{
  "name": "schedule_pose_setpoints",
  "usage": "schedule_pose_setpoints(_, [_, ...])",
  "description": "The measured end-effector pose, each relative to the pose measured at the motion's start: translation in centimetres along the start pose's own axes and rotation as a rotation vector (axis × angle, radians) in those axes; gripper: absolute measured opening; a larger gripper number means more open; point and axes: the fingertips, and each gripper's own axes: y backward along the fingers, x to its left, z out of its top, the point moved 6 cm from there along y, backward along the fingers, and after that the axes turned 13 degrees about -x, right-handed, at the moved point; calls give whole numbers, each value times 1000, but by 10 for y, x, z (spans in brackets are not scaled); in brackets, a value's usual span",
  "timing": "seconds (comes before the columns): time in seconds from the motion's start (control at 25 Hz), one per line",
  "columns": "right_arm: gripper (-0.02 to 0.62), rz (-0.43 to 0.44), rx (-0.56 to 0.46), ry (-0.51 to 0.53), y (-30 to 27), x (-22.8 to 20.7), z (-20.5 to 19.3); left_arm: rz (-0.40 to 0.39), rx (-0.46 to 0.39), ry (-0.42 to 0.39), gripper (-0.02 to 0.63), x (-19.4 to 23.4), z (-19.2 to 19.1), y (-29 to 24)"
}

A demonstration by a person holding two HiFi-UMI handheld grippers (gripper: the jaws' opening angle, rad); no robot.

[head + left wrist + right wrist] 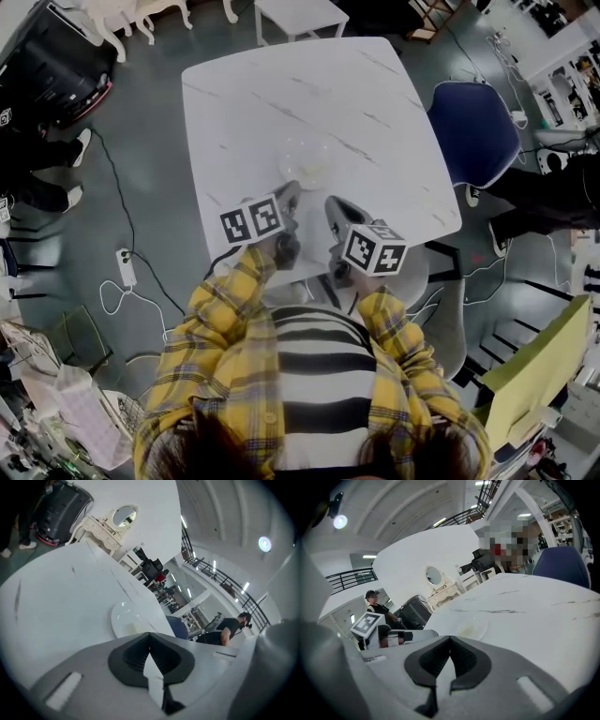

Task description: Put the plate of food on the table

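A clear plate (305, 161) with a little pale food on it rests on the white marble table (375, 103), near the table's front edge. My left gripper (289, 193) hovers just short of the plate's near rim, its jaws shut with nothing between them. The right gripper (334, 206) is beside it, a bit further right and nearer to me, also shut and empty. The left gripper view has the plate (126, 619) just past the closed tips of the left gripper (150, 634). In the right gripper view the plate (469, 627) lies beyond the right gripper (450, 638).
A blue chair (473, 131) stands at the table's right side, with a person in black (558, 197) beyond it. A power strip and cables (125, 267) lie on the floor at left. A black machine (52, 70) and white furniture (300, 14) stand further back.
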Motion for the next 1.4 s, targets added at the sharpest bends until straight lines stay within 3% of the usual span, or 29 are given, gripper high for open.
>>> schedule_pose_setpoints(0.12, [0,8,2,10,-2,0,-2,-44,-37,72,-3,-6,-5,8])
schedule_pose_setpoints(0.2, [0,14,2,19,-1,1,-3,-55,-62,64,-3,-9,-8,14])
schedule_pose_setpoints(0.76, [0,48,-25,90,15,18,-6,-87,-154,-218,-3,-40,-22,52])
schedule_pose_setpoints(1.4, [0,37,-15,123,50,25,-27,-41,-162,-194,-3,-40,-53,83])
